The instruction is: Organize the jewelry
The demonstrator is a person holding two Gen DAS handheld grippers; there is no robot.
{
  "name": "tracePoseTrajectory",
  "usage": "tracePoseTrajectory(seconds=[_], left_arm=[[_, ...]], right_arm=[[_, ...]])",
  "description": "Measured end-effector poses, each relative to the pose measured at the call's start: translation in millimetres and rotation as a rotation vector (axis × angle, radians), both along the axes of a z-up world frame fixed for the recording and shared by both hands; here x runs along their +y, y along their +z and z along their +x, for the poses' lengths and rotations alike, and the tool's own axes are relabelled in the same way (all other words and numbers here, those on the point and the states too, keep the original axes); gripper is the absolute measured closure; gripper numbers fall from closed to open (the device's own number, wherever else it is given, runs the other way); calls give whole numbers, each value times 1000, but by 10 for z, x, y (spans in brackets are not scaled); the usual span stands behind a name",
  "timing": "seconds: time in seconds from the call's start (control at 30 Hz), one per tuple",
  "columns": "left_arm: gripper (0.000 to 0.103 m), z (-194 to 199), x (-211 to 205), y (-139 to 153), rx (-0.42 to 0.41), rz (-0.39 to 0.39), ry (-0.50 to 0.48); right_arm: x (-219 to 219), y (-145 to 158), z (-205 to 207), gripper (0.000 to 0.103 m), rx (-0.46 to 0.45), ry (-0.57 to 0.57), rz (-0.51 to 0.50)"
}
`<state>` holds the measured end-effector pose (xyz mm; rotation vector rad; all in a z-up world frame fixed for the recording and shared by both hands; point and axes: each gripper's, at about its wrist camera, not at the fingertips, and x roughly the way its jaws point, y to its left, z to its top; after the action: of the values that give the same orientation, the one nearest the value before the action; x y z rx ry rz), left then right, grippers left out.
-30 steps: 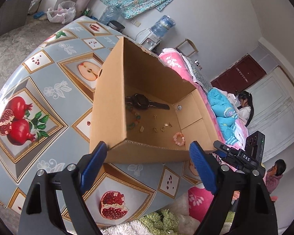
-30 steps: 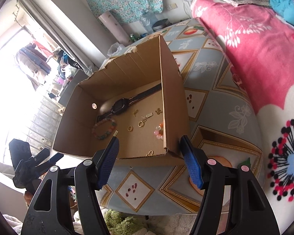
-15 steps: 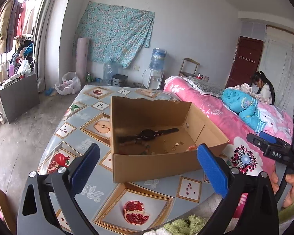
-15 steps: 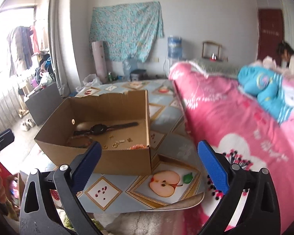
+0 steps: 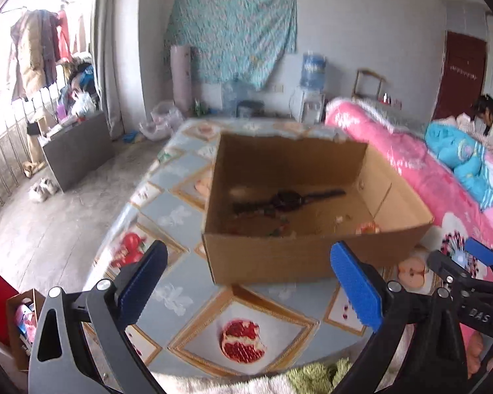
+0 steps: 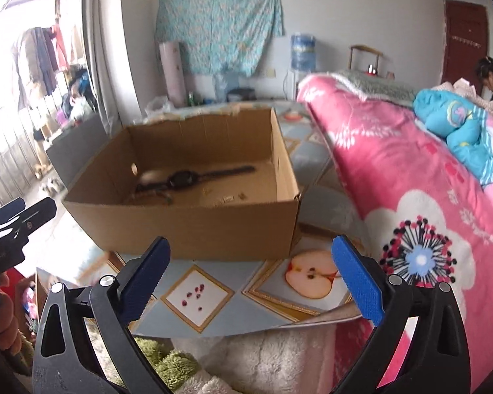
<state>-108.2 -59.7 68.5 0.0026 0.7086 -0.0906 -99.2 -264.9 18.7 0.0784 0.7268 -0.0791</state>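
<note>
Both pairs of jaws stand spread wide with nothing between them: the left gripper (image 5: 248, 282) and the right gripper (image 6: 251, 277) have each just been opening, and both hang short of the cardboard box (image 5: 305, 252), apart from its near wall. Inside, on the box floor, lie a black watch (image 6: 180, 179), a beaded bracelet (image 5: 366, 228) by the right wall and small gold pieces (image 6: 226, 198), blurred. The sorting looks barely begun, or between picks. The next move likely calls for one gripper to clear the near wall, dip down and narrow onto a single piece; the tiny ones will be hard to pinch
</note>
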Motion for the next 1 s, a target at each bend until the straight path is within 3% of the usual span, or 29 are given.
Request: tracePoseTrajectory(seconds=[0.17, 0.33, 0.7, 1.0], left_arm=[[5, 145, -108, -314, 157, -11, 9], [5, 252, -143, -490, 241, -13, 23], [5, 376, -236, -557, 297, -3, -1], [5, 390, -259, -564, 295, 12, -2]], right_arm=[[68, -223, 218, 8, 141, 19, 11], [102, -249, 280, 8, 163, 28, 5], [138, -283, 421, 8, 190, 39, 7], [107, -304, 454, 8, 202, 25, 21]])
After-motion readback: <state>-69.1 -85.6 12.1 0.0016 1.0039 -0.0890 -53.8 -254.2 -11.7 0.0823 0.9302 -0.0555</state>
